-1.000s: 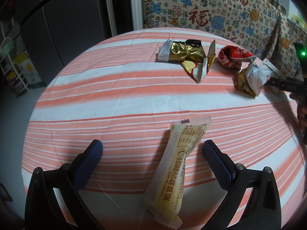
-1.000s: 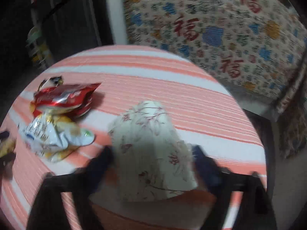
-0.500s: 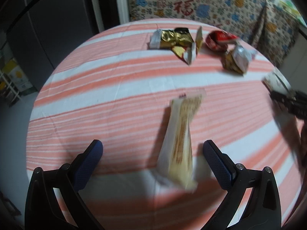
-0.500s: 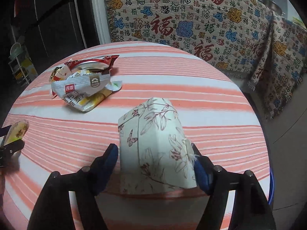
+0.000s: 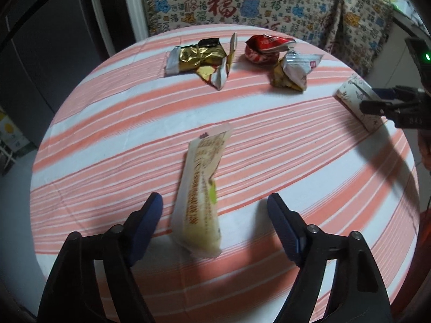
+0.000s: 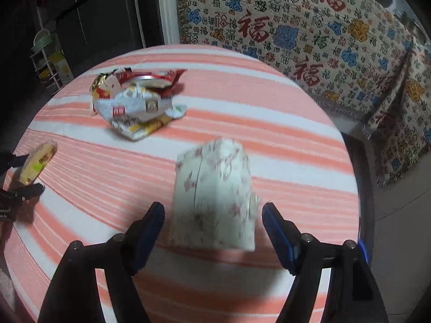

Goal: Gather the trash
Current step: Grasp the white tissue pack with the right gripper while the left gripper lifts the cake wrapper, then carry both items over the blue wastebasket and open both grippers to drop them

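A long yellow snack wrapper lies on the round striped table, its near end between the fingers of my open left gripper. A white floral paper box lies between the fingers of my open right gripper; neither finger touches it. The box also shows in the left wrist view, with the right gripper around it. Further back lie a gold foil wrapper, a red wrapper and a white-and-yellow snack bag. The yellow wrapper also shows in the right wrist view.
A sofa or bench under a patterned cloth with red characters stands behind the table. A dark cabinet and a small shelf stand at the left. The table edge drops off close beside the box on the right.
Both grippers have pulled back and up from the table. The left view now takes in more of the table. The right gripper's fingers have opened wider around the floral box.
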Tool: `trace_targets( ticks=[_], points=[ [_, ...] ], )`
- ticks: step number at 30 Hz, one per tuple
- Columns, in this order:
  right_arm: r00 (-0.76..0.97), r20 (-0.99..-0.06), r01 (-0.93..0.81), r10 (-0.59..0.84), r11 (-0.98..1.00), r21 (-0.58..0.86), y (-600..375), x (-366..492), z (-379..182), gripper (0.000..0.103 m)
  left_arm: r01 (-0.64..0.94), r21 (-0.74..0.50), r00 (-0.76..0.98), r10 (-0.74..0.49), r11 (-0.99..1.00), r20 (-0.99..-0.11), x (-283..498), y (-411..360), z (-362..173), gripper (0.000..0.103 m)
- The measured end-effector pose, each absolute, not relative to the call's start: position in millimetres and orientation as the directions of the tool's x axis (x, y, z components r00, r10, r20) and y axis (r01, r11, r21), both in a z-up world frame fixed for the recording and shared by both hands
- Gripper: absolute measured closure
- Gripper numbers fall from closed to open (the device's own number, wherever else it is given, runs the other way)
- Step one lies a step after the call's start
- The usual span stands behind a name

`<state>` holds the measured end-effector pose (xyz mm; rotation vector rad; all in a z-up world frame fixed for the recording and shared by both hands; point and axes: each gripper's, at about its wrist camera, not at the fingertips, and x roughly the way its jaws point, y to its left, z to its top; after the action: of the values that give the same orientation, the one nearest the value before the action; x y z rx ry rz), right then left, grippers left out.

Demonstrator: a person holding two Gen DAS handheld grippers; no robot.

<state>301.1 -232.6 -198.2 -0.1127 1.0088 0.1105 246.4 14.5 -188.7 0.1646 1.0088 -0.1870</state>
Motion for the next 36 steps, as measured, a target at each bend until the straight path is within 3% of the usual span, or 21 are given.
trace_targets(
  ticks=[1,2,3,4,8,23,36],
  points=[
    [0.518,-0.854,-0.155,0.048,0.987,-0.038,-230,308,-197,0.026,0.231,0.059,0.523,-0.073,0.971,-0.849,248,12,-190,0.036],
    [0.499,-0.865,-0.157,0.043,0.987,-0.042,-228,315,-199,0.026,0.231,0.057,0.529,-0.076,0.971,-0.845,249,11,-189,0.051],
    [0.477,-0.878,-0.153,0.028,0.987,-0.052,-227,322,-202,0.025,0.23,0.045,0.534,-0.088,0.972,-0.841,249,11,-187,0.081],
    [0.453,-0.892,-0.155,0.018,0.986,-0.058,-225,326,-205,0.029,0.226,0.033,0.534,-0.095,0.974,-0.84,250,12,-186,0.084],
    [0.452,-0.891,-0.164,0.044,0.986,-0.034,-225,313,-199,0.037,0.2,-0.043,0.533,-0.146,0.979,-0.834,250,15,-186,0.086],
    [0.587,-0.8,-0.064,0.122,0.993,0.104,-287,209,-161,0.037,0.371,-0.175,0.539,-0.365,0.912,-0.759,215,-126,-149,0.087],
    [0.645,-0.762,0.176,-0.066,0.982,0.063,-438,170,-133,0.036,0.572,-0.203,0.469,-0.52,0.795,-0.714,224,-301,-123,0.087]
  ],
)
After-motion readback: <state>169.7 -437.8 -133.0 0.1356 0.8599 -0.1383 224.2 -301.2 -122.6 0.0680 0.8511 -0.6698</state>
